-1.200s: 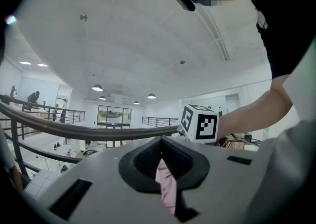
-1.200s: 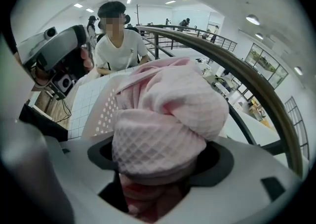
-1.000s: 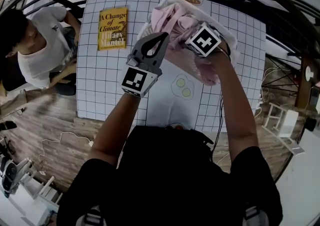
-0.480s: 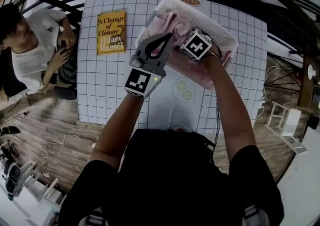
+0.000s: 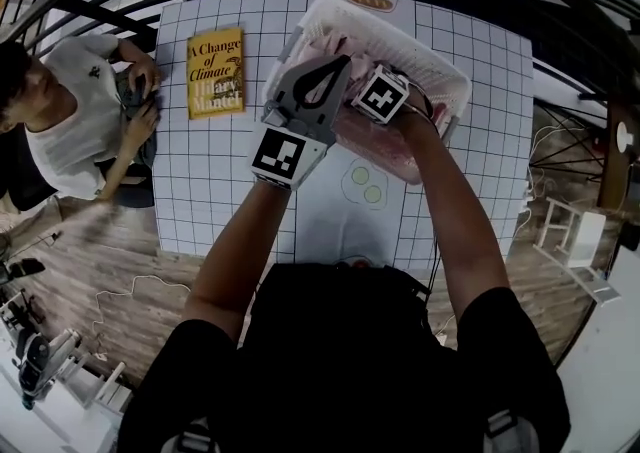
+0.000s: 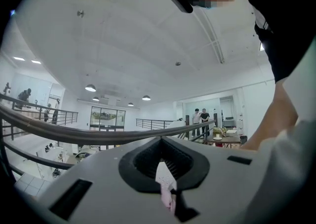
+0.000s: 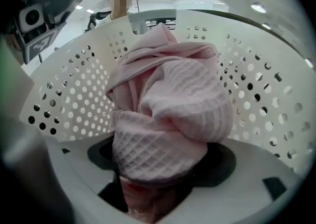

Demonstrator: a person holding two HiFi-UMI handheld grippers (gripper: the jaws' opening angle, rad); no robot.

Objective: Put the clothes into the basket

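Observation:
A white perforated basket (image 5: 441,63) stands tilted on the gridded table, its wall (image 7: 74,94) filling the right gripper view. My right gripper (image 5: 374,84) reaches into it, shut on a bunched pink waffle-weave cloth (image 7: 168,109) that bulges up from between its jaws (image 7: 158,188). More pink cloth (image 5: 378,137) lies in the basket's near side. My left gripper (image 5: 327,71) hovers at the basket's left rim with its jaws together, holding nothing. In the left gripper view its closed tips (image 6: 165,188) point at the ceiling.
A yellow book (image 5: 215,71) lies on the gridded table (image 5: 200,181) left of the basket. A print of two green circles (image 5: 365,184) sits near the front. A person (image 5: 60,121) sits at the table's left side. Dark railings arc behind.
My right gripper has pushed the pink cloth from over the basket's near edge down into the basket. The left gripper has shifted slightly toward the basket rim.

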